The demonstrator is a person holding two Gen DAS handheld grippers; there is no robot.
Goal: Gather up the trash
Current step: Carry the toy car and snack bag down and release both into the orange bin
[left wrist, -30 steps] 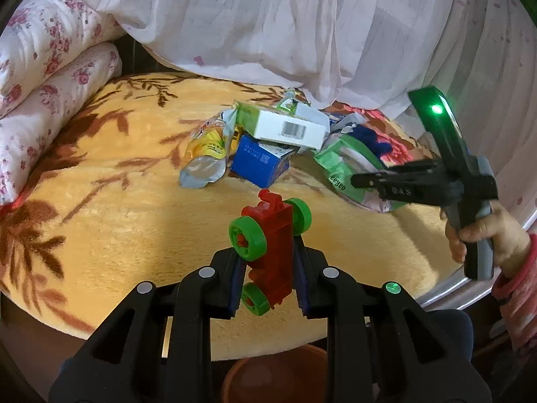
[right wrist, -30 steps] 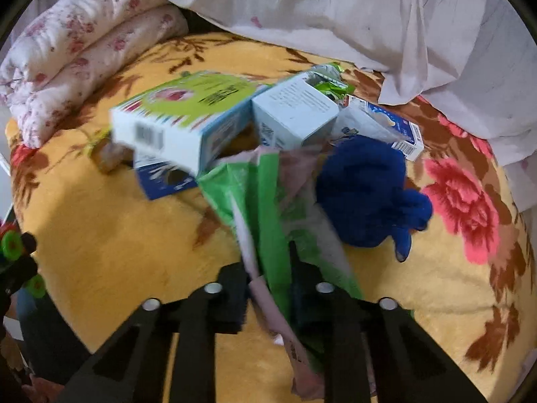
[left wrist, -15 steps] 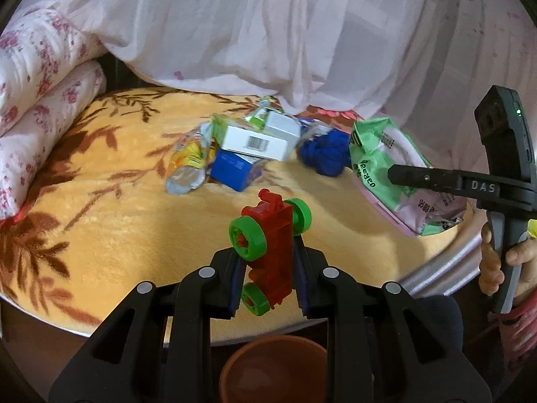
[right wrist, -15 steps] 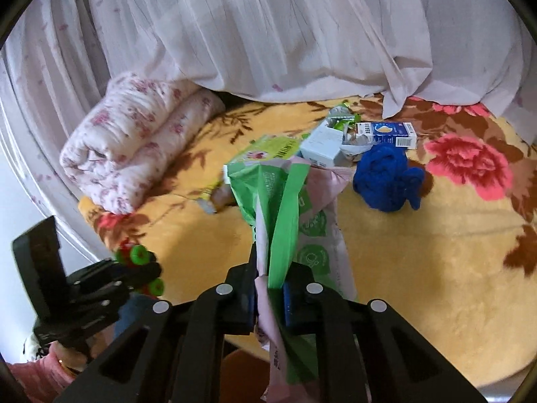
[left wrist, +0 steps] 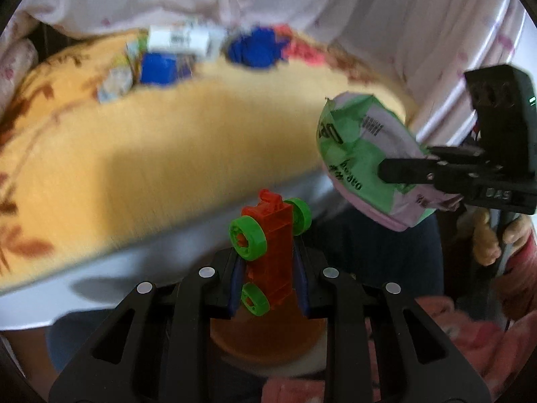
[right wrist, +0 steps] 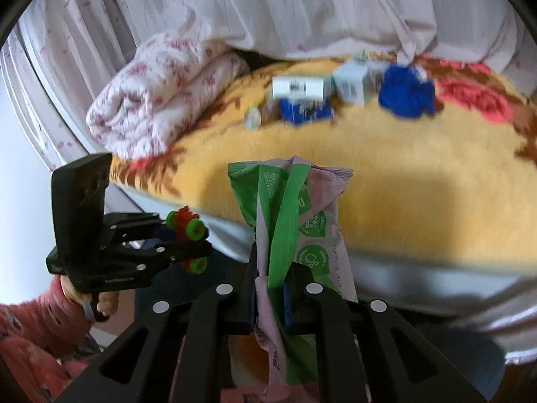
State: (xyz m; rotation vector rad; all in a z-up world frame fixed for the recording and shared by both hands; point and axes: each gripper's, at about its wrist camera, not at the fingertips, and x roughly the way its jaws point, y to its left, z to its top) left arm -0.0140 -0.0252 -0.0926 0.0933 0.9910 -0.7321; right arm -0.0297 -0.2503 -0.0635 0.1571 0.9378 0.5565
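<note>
My left gripper (left wrist: 268, 282) is shut on a red toy car with green wheels (left wrist: 268, 252), held off the bed's front edge above an orange-brown bin (left wrist: 265, 342). It also shows in the right wrist view (right wrist: 184, 235). My right gripper (right wrist: 272, 288) is shut on a green and pink snack bag (right wrist: 295, 221), also held off the bed edge; the bag shows at the right of the left wrist view (left wrist: 362, 164). Boxes (right wrist: 298, 87) and wrappers (left wrist: 115, 82) lie in a pile far back on the yellow blanket (right wrist: 419, 174).
A blue plush lump (right wrist: 406, 94) lies beside the pile. A rolled floral quilt (right wrist: 161, 100) sits at the bed's left. White curtains (right wrist: 302, 6) hang behind the bed. The person's dark trousers (left wrist: 376, 255) are below the grippers.
Both grippers have pulled back from the bed with their loads. The trash pile now looks farther away, and the bed's pale edge and the bin come into view.
</note>
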